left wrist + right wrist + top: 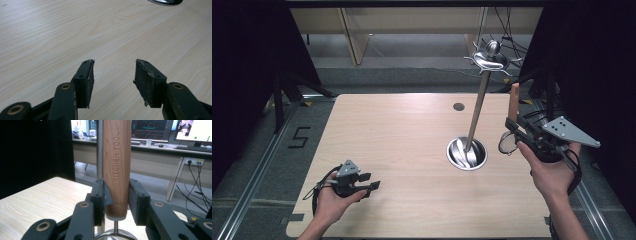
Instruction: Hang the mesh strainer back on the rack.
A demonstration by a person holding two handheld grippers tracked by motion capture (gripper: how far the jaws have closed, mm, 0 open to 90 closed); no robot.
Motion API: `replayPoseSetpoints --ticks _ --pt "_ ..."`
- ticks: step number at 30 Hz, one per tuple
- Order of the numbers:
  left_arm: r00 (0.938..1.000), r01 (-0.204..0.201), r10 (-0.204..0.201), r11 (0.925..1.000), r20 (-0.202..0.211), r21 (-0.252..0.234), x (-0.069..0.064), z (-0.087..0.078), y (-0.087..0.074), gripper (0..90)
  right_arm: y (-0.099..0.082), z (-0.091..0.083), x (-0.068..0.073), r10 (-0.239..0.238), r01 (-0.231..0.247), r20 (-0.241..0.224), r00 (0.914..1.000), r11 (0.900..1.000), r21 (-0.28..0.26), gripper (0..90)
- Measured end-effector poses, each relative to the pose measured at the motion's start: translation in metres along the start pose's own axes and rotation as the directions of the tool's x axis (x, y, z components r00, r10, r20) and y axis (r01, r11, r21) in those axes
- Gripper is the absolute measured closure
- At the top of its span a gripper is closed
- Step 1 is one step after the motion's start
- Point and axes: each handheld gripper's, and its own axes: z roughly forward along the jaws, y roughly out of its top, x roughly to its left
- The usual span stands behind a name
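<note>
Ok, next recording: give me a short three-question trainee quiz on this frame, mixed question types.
1. True or false: the right gripper is shut on a wooden handle held upright.
2. What stands on the table between the two hands? A) a metal stand with a round base B) a cutting board C) a kettle
3. Fill in: the left gripper has its jaws ____, with nothing between them.

Key: 1 true, the pads press on both sides of the handle marked KITCHEN TOOL. 2 A, a pole rises from the base to a hooked top. 3 open.
</note>
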Motion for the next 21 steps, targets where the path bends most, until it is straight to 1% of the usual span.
replayPoseSetpoints --ticks 2,3,4,5,7,8,9,10,13,15,17,19,20,21 --pt "1.0000 0.001 -0.001 1.0000 0.000 -0.001 0.000 0.000 0.000 48.5 0.001 0.001 -0.001 -0.010 0.010 -0.007 0.9999 0.9999 -0.010 69.1" --pt "1.0000 0.002 -0.002 1.0000 -0.003 -0.001 0.000 0.000 0.000 48.6 0.002 0.001 -0.001 -0.031 0.030 -0.005 0.9995 0.9994 -0.017 69.2" --pt "1.0000 0.001 -0.001 1.0000 -0.002 -0.001 0.000 0.000 0.000 48.5 0.002 0.001 0.000 -0.017 0.017 -0.005 0.9998 0.9997 -0.016 69.2" --pt "1.0000 0.001 -0.001 1.0000 -0.002 -0.001 0.000 0.000 0.000 48.6 0.002 0.001 0.000 -0.017 0.017 -0.005 0.9998 0.9997 -0.016 69.2" --pt "1.0000 0.000 0.000 1.0000 0.000 -0.001 0.000 0.000 0.000 48.5 0.004 0.000 0.001 -0.003 0.003 -0.006 1.0000 0.9998 -0.018 69.1" --pt "0.9999 0.015 -0.015 0.9998 0.000 -0.015 -0.001 0.001 0.000 48.5 0.006 0.001 0.001 -0.016 0.016 -0.012 0.9998 0.9994 -0.031 69.2" --pt "0.9999 0.015 -0.015 0.9998 0.000 -0.015 -0.001 0.001 0.000 48.5 0.006 0.001 0.001 -0.016 0.016 -0.012 0.9998 0.9994 -0.031 69.2" --pt "1.0000 0.001 -0.001 1.0000 0.000 0.000 0.000 0.000 0.000 48.6 0.007 0.000 0.002 -0.007 0.007 -0.010 0.9999 0.9995 -0.031 69.2" --pt "1.0000 0.003 -0.003 1.0000 0.001 0.002 0.000 0.000 0.000 48.5 0.008 0.001 0.002 -0.012 0.012 -0.013 0.9998 0.9992 -0.038 69.1" --pt "1.0000 -0.005 0.005 1.0000 0.002 0.002 0.001 0.000 0.000 48.5 0.010 0.001 0.003 -0.003 0.002 -0.015 0.9999 0.9990 -0.044 69.1" --pt "1.0000 0.002 -0.002 1.0000 0.001 0.002 0.000 0.000 0.000 48.6 0.011 0.001 0.003 -0.008 0.007 -0.024 0.9997 0.9987 -0.051 69.2" --pt "1.0000 0.002 -0.002 1.0000 0.001 0.000 0.000 0.000 0.000 48.6 0.012 0.001 0.003 -0.009 0.008 -0.020 0.9998 0.9984 -0.056 69.2" --pt "1.0000 0.002 -0.002 1.0000 0.001 0.002 0.000 0.000 0.000 48.5 0.014 0.001 0.003 -0.003 0.001 -0.023 0.9997 0.9982 -0.061 69.1" --pt "1.0000 -0.005 0.005 1.0000 0.002 0.002 0.001 -0.001 0.000 48.6 0.014 0.001 0.003 -0.007 0.005 -0.026 0.9996 0.9979 -0.064 69.2"
